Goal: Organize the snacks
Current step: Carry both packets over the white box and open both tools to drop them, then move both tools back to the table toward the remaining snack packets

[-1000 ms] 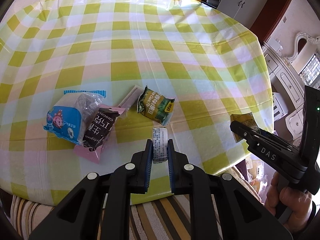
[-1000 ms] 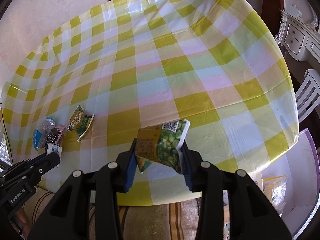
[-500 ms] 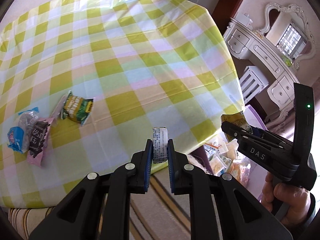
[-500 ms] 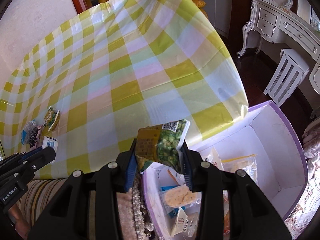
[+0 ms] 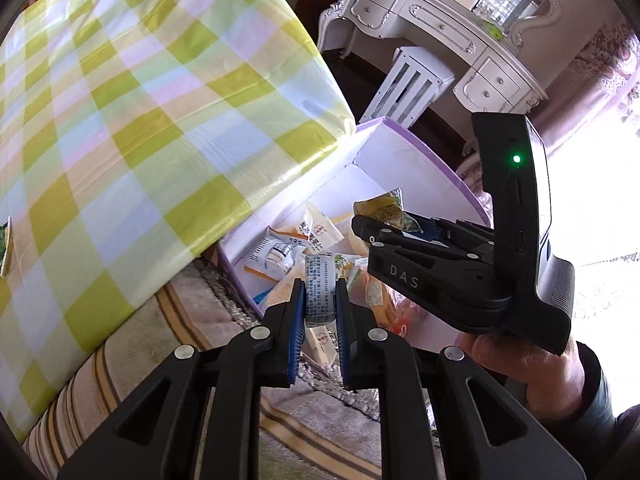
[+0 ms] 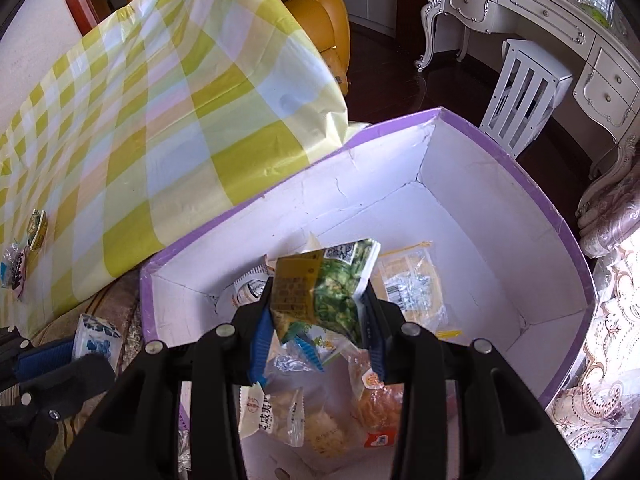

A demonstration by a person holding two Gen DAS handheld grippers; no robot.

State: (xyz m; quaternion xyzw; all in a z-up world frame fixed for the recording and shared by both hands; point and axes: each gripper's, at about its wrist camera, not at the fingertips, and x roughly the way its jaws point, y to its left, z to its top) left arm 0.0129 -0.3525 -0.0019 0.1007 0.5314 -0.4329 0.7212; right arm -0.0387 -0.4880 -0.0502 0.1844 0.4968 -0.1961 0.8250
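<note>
The surface (image 6: 120, 120), covered in a yellow-green checked cloth, slopes away to the upper left in both views. Its near corner overhangs the rim of a large open box (image 6: 500, 208), white inside with a purple edge, which stands below on a striped rug (image 5: 132, 340).

The box holds a loose pile of packets (image 6: 320, 420) at its near end; a clear-wrapped yellow packet (image 6: 412, 284) lies flat further in, and the far end of the floor is bare.

A few snacks (image 6: 24, 248) lie near the left edge of the surface; their labels are too small to read.

Right tool (image 6: 318, 296): jaws part-way apart and clamped on a yellow-and-green snack bag (image 6: 320, 288), held above the near end of the box, clear of the pile.

Left tool (image 5: 320, 300): jaws nearly together, clamped edge-on upon a small white printed sachet (image 5: 319, 296). In the right wrist view the sachet sits outside the near left corner of the box, over the rug. A hand (image 5: 532, 364) grips the right tool's handle at lower right in the left wrist view.
</note>
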